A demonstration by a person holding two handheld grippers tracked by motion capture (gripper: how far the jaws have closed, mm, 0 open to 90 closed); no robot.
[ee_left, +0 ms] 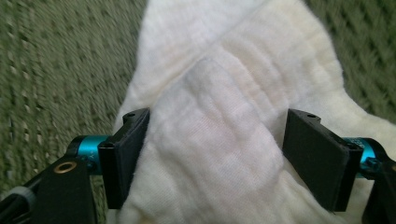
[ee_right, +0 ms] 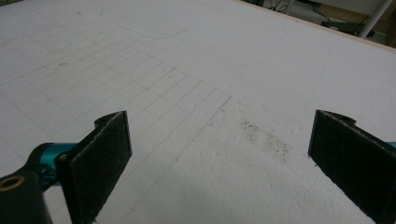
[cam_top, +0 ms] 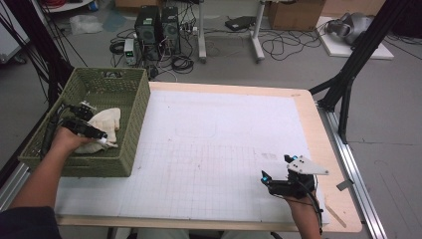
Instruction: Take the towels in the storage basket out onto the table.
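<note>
One worktop, one green basket at left of frame, one cream cloth lying inside it, long axis running lower left to upper right. Left gripper released, jaws straddling the cloth. Right gripper released, lower right, holding nothing.

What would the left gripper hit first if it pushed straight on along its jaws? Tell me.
The cream cloth. The left gripper has its jaws spread open on either side of a fold of it, inside the green basket; the basket's woven floor probably lies just beneath.
</note>
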